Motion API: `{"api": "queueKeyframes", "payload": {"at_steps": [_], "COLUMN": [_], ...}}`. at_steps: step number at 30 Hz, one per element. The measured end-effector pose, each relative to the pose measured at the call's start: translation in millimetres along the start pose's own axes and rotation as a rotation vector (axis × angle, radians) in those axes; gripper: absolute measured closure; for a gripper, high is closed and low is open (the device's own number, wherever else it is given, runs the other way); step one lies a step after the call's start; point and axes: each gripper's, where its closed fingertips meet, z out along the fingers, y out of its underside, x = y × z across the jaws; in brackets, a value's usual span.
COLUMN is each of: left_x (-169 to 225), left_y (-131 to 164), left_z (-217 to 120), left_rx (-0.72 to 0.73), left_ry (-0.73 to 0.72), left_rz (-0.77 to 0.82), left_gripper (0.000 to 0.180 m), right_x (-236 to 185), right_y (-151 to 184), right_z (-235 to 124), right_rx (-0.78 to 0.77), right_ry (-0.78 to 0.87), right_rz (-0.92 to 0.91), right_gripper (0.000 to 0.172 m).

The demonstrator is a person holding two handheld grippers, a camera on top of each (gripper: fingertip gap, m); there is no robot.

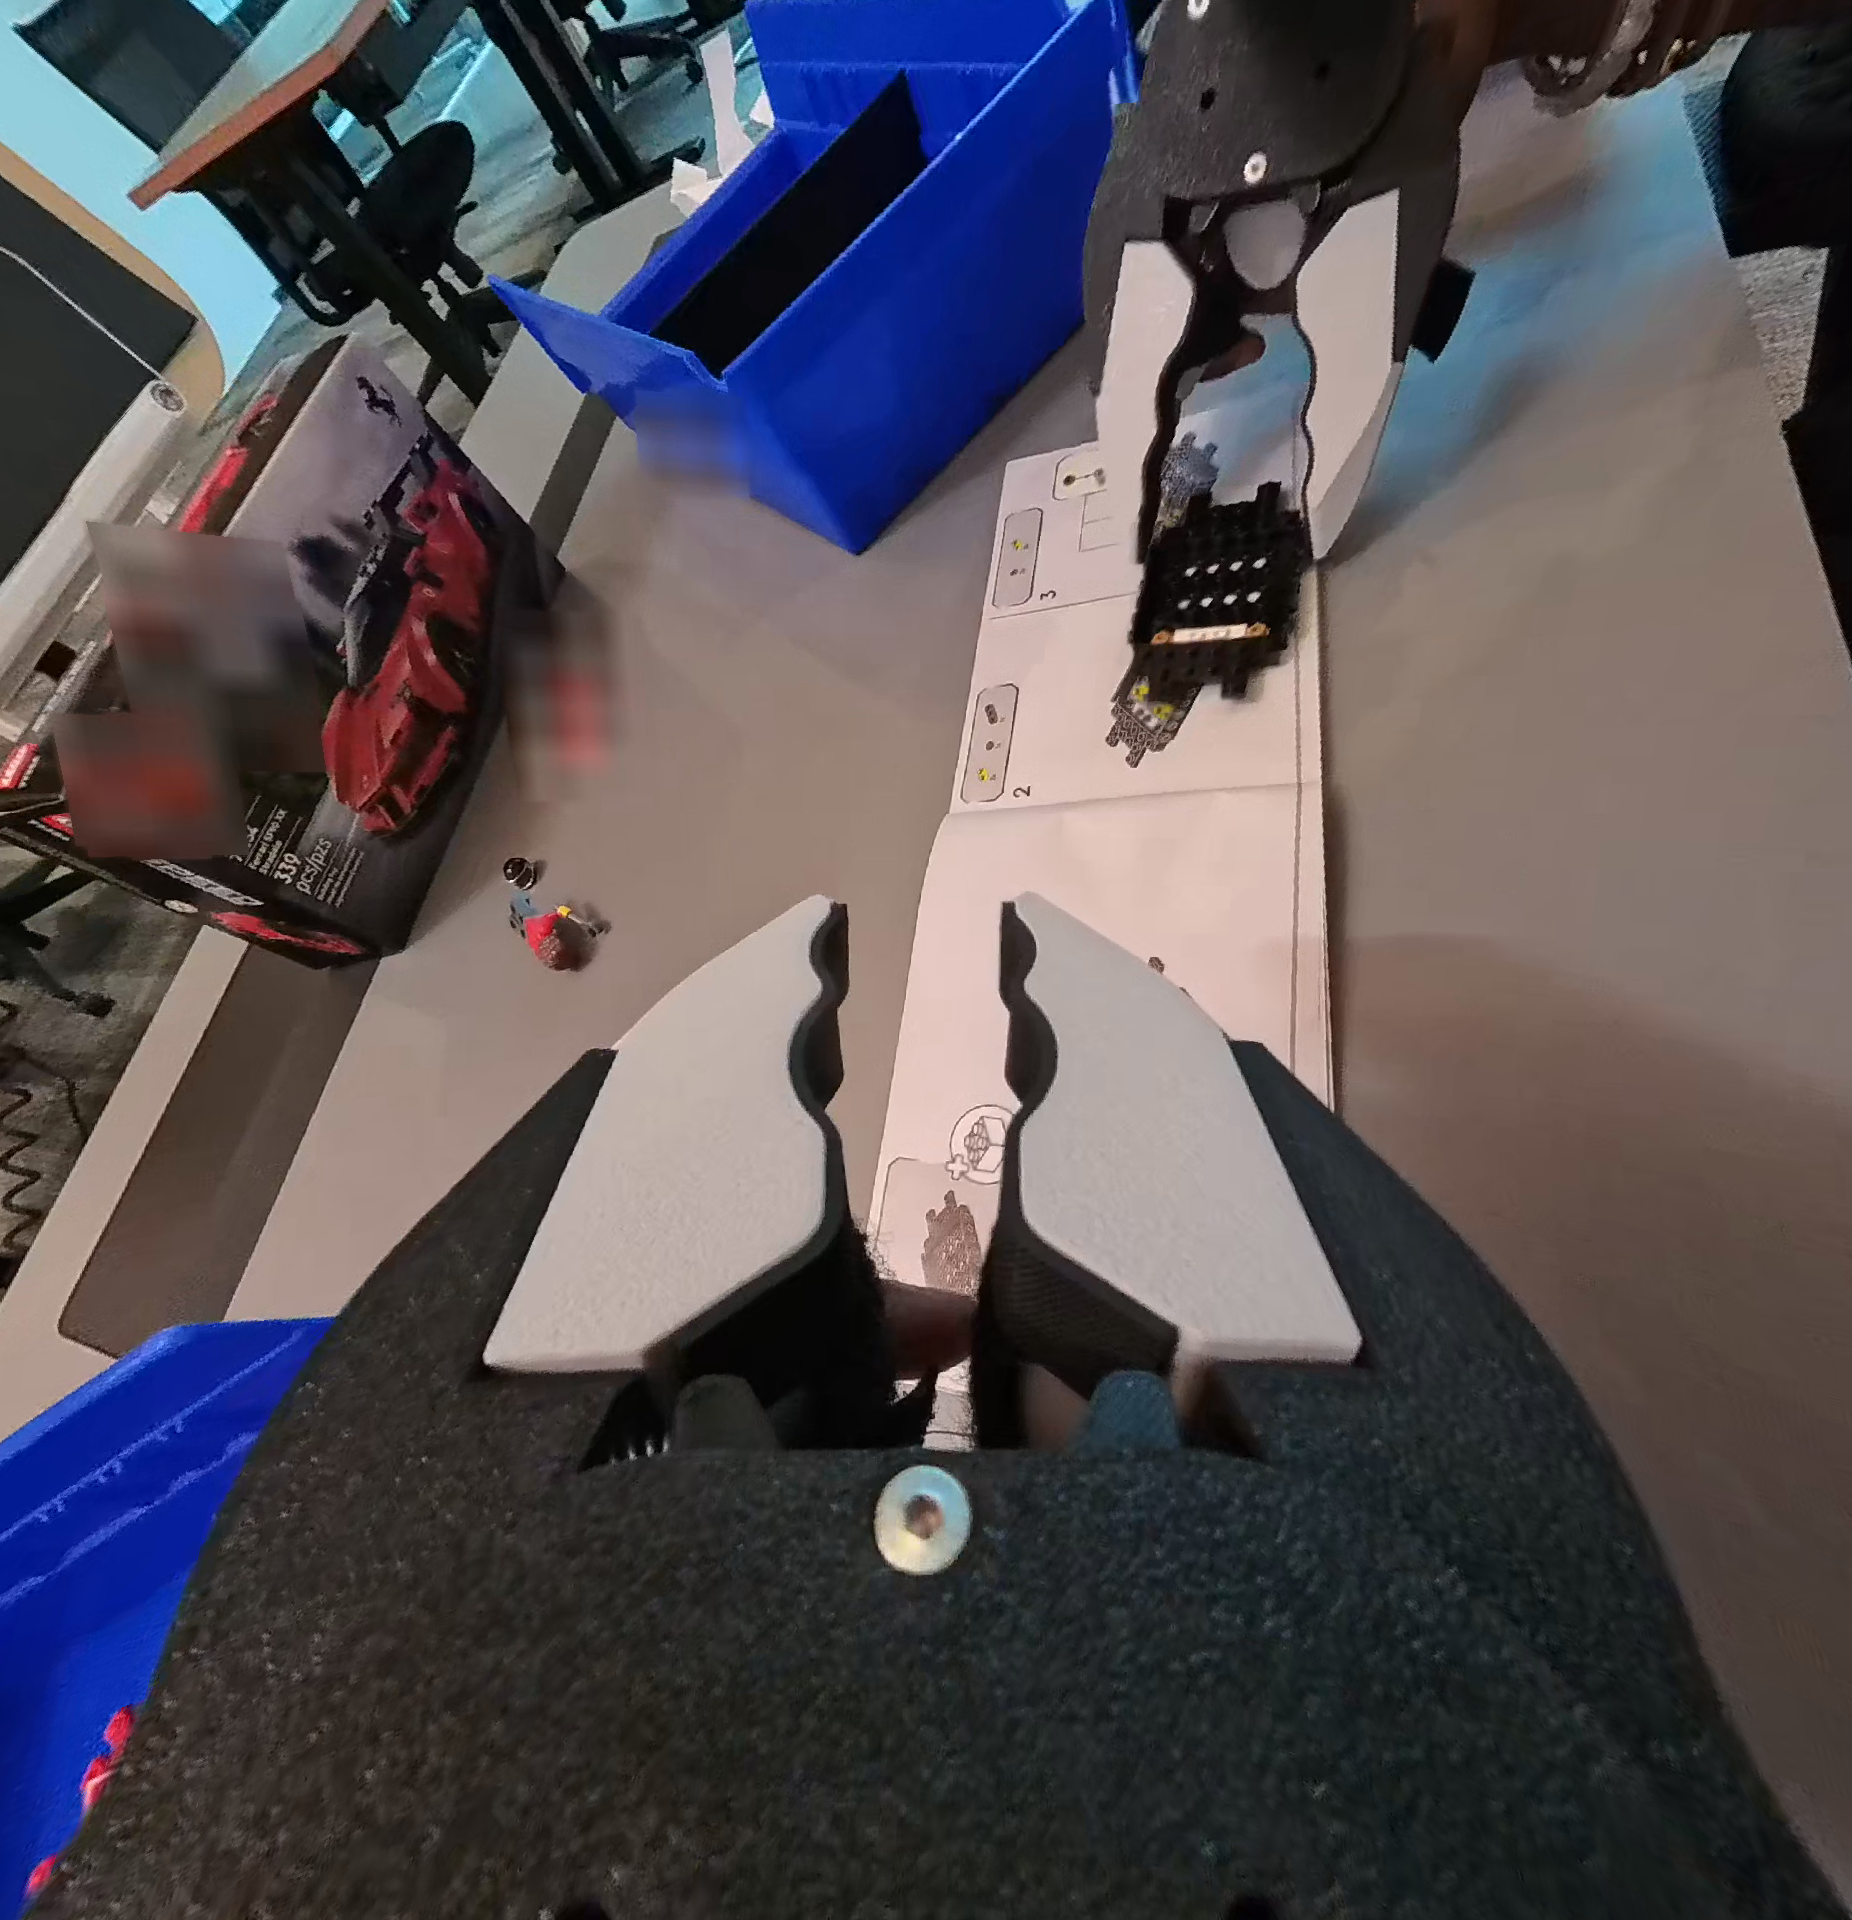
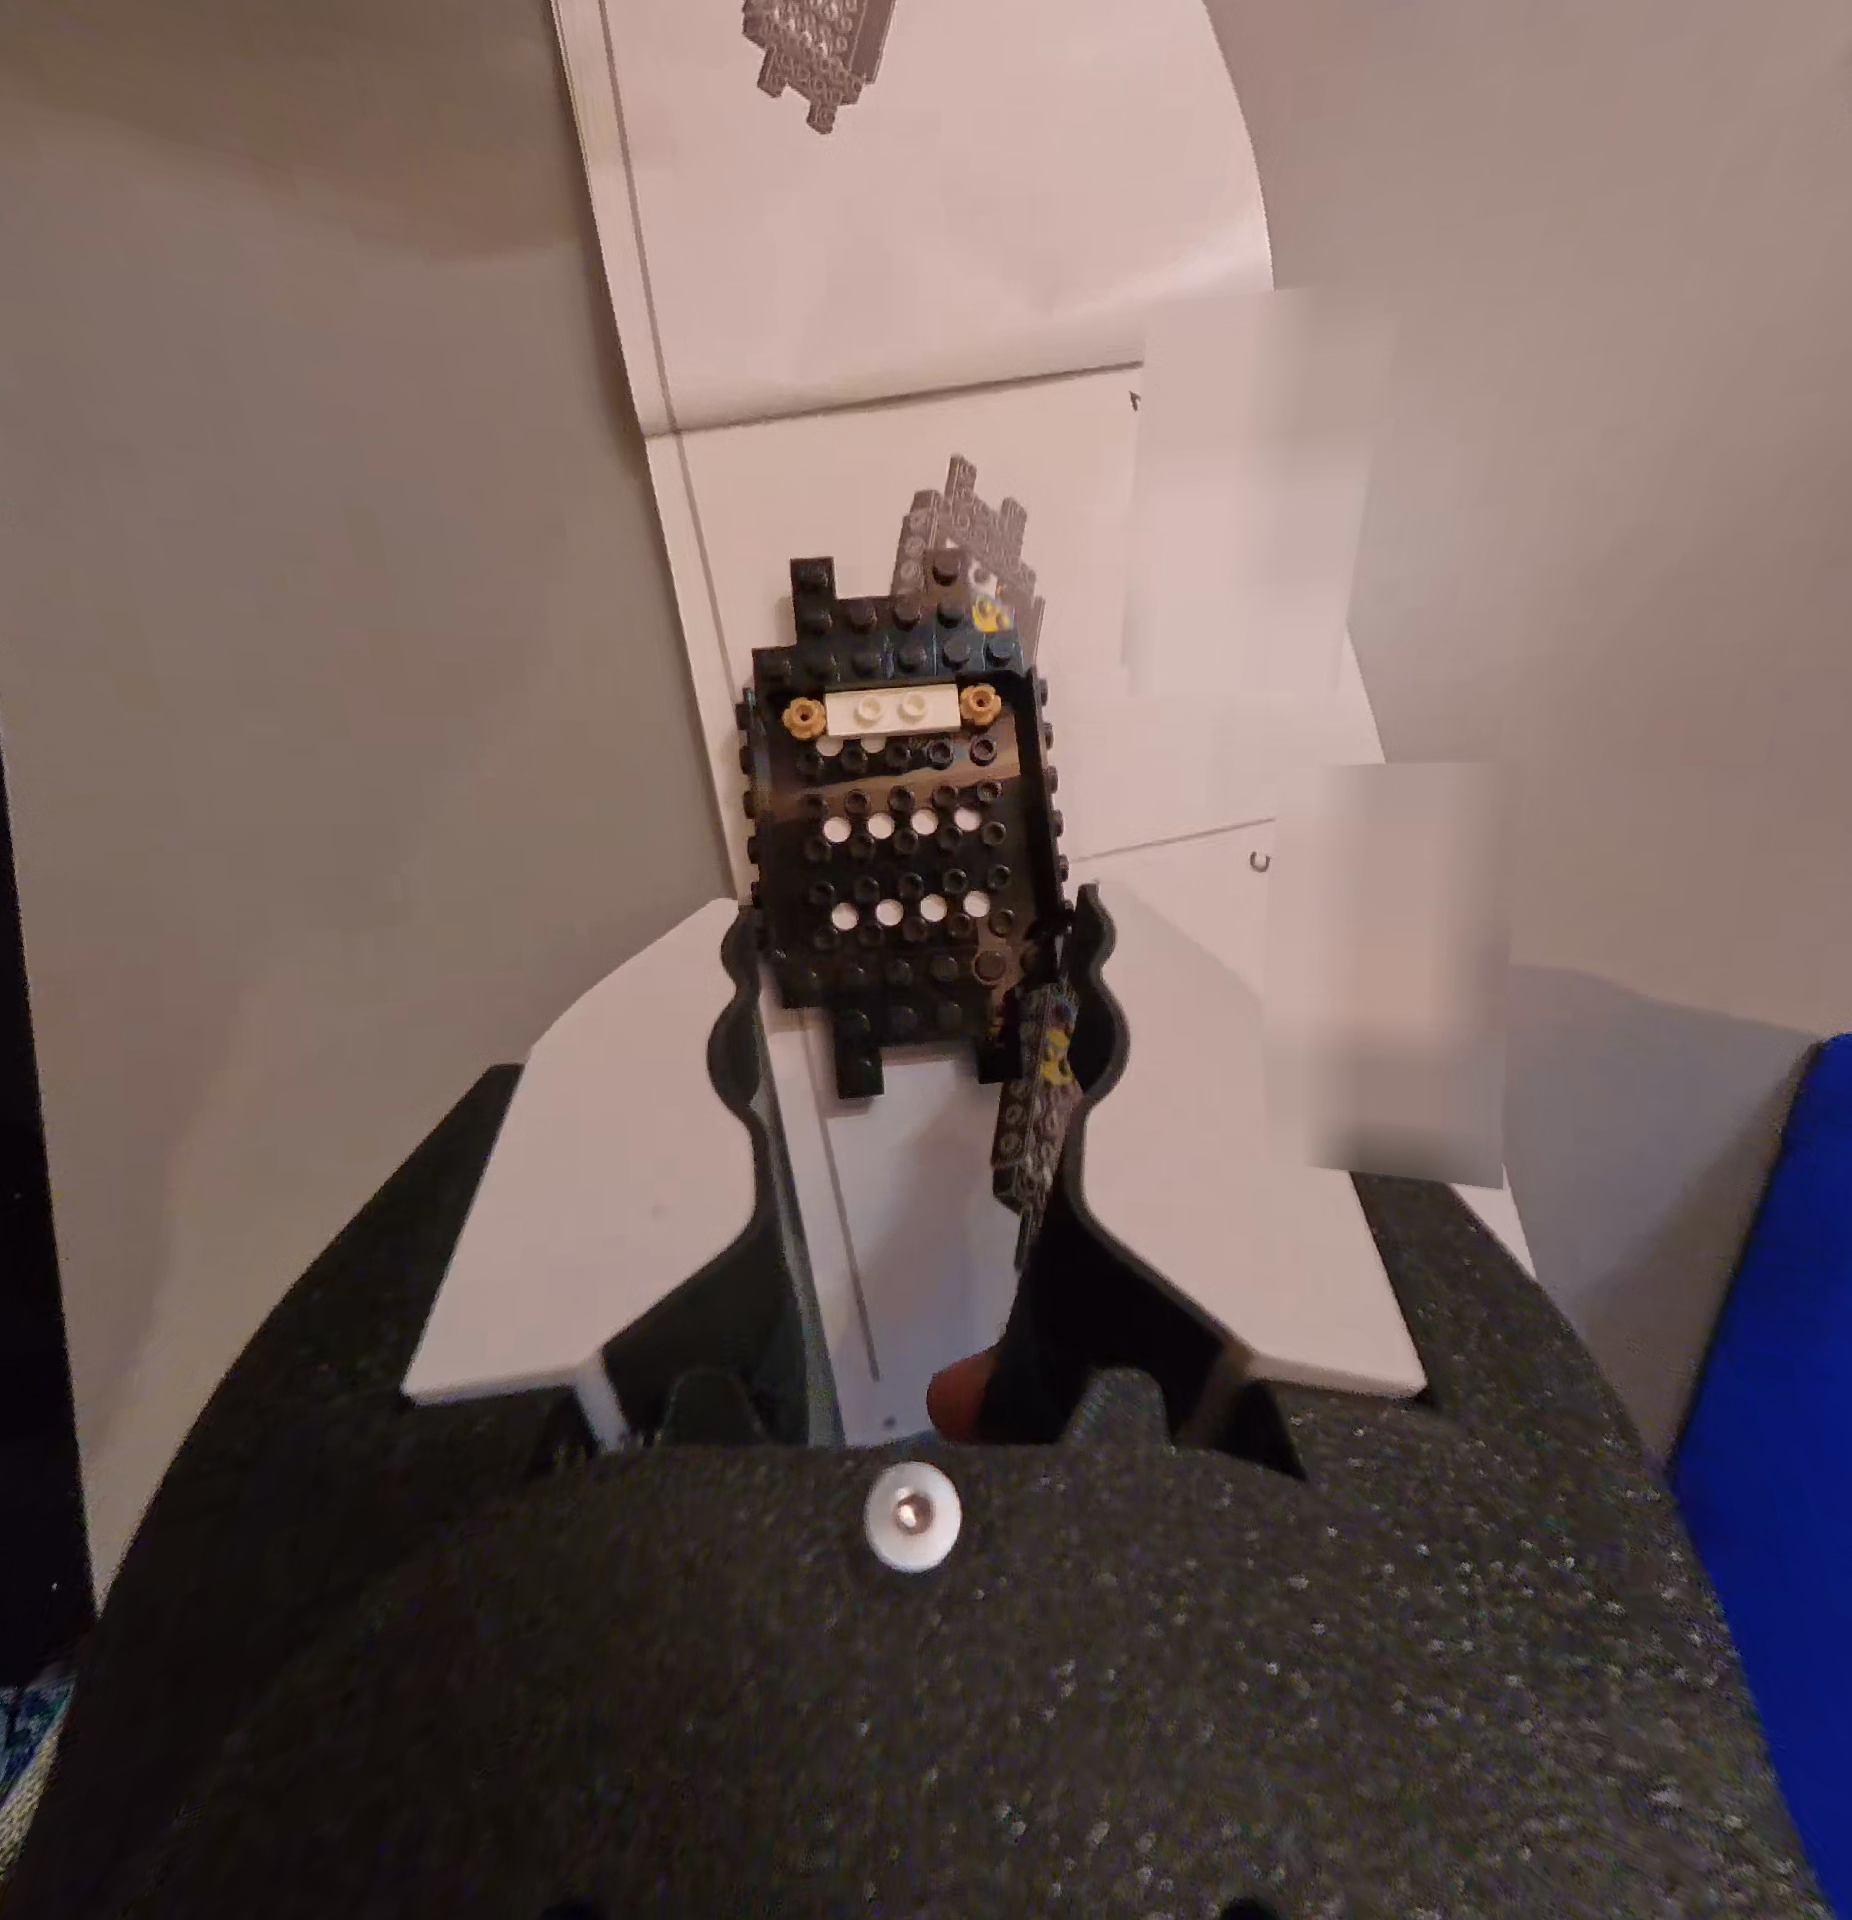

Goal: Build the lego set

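While the grey counter (image 1: 693,675) carries everything, biggest items sit at 10–12 o'clock in the left wrist view: blue bin (image 1: 880,343) and the dark set box with a red car (image 1: 382,675). Instruction booklet (image 1: 1140,914) lies open at centre. Black studded brick chassis (image 2: 901,831) lies on the booklet, near end between the right tool (image 2: 911,966) fingers; the tool stands wide, and whether the pads press I can't tell. Judgement: light, rigid plastic, but press-fit parts could pop off; take it by the long side walls. Left tool (image 1: 922,956) narrowly parted, nothing in it, over the booklet. Small minifigure (image 1: 553,925) lies at 9 o'clock of it.
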Motion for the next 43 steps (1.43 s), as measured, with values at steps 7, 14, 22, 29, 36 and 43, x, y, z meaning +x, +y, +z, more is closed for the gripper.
{"api": "queueKeyframes", "payload": {"at_steps": [7, 14, 22, 29, 36, 43], "left_x": [0.6, 2.5, 8.3, 1.0, -24.3, -45.2], "left_y": [-4.7, -4.9, -7.7, -28.0, -38.1, -41.1], "left_z": [-3.5, -0.2, 10.8, 31.7, 50.6, 49.2], "left_rx": [0.010, 0.003, 0.003, 0.126, 0.227, 0.260], "left_ry": [-0.011, 0.001, 0.033, 0.027, -0.092, -0.219], "left_rz": [0.018, 0.021, 0.021, -0.120, -0.292, -0.424], "left_gripper": [0.153, 0.153, 0.152, 0.151, 0.148, 0.149], "right_x": [16.1, 20.8, 28.6, 40.1, 119.3, 192.0], "right_y": [23.9, 19.2, -4.4, -21.5, 9.1, 71.8], "right_z": [-21.0, -18.6, -40.5, -133.5, -218.5, -160.2], "right_rx": [-0.024, 0.005, 0.034, 0.031, -0.040, -0.357], "right_ry": [0.114, 0.164, 0.263, 0.268, 0.357, 0.156], "right_rz": [0.050, 0.044, -0.056, -0.014, -0.117, -0.134], "right_gripper": [0.114, 0.114, 0.106, 0.121, 0.172, 0.144]}}
